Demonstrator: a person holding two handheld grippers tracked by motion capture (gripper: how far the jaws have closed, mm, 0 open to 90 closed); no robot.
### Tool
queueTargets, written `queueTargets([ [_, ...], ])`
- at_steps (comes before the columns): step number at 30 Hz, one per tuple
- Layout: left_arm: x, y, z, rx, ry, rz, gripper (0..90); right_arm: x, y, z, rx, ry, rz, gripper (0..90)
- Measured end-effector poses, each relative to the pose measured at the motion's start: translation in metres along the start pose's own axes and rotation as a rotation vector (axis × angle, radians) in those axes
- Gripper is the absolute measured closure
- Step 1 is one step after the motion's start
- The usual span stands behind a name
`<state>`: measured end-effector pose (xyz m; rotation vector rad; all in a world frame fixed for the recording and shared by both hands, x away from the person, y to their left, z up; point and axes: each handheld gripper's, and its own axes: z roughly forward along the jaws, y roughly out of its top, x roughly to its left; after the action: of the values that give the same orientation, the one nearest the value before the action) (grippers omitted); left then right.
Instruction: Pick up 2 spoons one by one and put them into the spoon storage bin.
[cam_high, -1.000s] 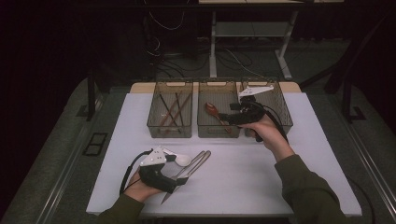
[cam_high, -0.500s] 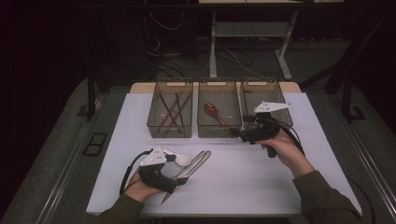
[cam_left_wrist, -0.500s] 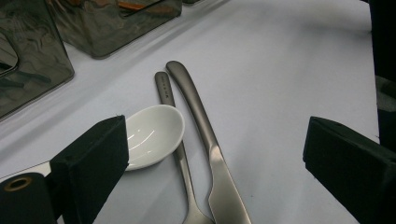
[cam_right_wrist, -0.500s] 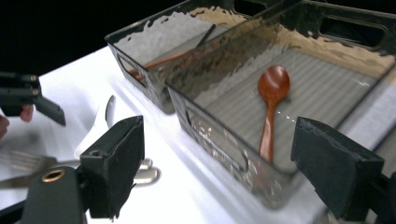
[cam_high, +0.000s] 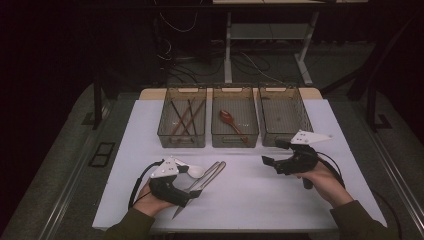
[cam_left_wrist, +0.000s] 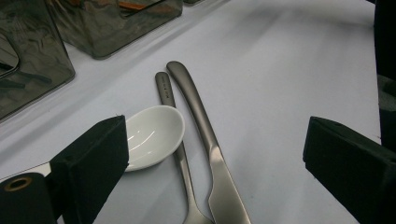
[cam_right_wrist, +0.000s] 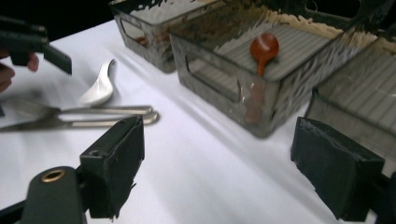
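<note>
The right gripper (cam_high: 272, 153) is hovering with padded jaws spread wide and empty; ahead of them are lying a glossy white spoon (cam_right_wrist: 99, 88) and matte steel cutlery (cam_right_wrist: 84, 116).

The left gripper (cam_high: 192, 192) is gaping over them too.

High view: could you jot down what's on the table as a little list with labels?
left bin: dark sticks inside
middle bin: red spoon inside
right bin: looks bare
on the cloth: white spoon, metal knife and another metal utensil, side by side
left gripper: open, over the utensils, holding nothing
right gripper: open, empty, in front of the right bin
</note>
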<state>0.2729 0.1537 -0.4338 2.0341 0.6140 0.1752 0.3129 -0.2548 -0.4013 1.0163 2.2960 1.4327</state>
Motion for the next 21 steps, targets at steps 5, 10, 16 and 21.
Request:
queueTargets([
  [5, 0.001, 0.001, 0.000, 0.007, 0.005, 0.003, 5.9, 0.002, -0.021, -0.008, 0.019, 0.003, 0.002, 17.2],
  [10, 0.002, 0.002, -0.001, 0.008, 0.018, -0.004, 6.6, 0.007, -0.037, -0.014, 0.060, 0.014, -0.025, 17.1],
  [16, 0.004, 0.005, -0.004, 0.012, 0.028, -0.006, 11.9, 0.006, -0.052, -0.022, 0.063, 0.021, -0.024, 14.6],
  [21, 0.010, 0.011, -0.007, 0.033, 0.043, -0.006, 25.8, 0.003, -0.060, -0.030, 0.072, 0.001, -0.022, 14.6],
])
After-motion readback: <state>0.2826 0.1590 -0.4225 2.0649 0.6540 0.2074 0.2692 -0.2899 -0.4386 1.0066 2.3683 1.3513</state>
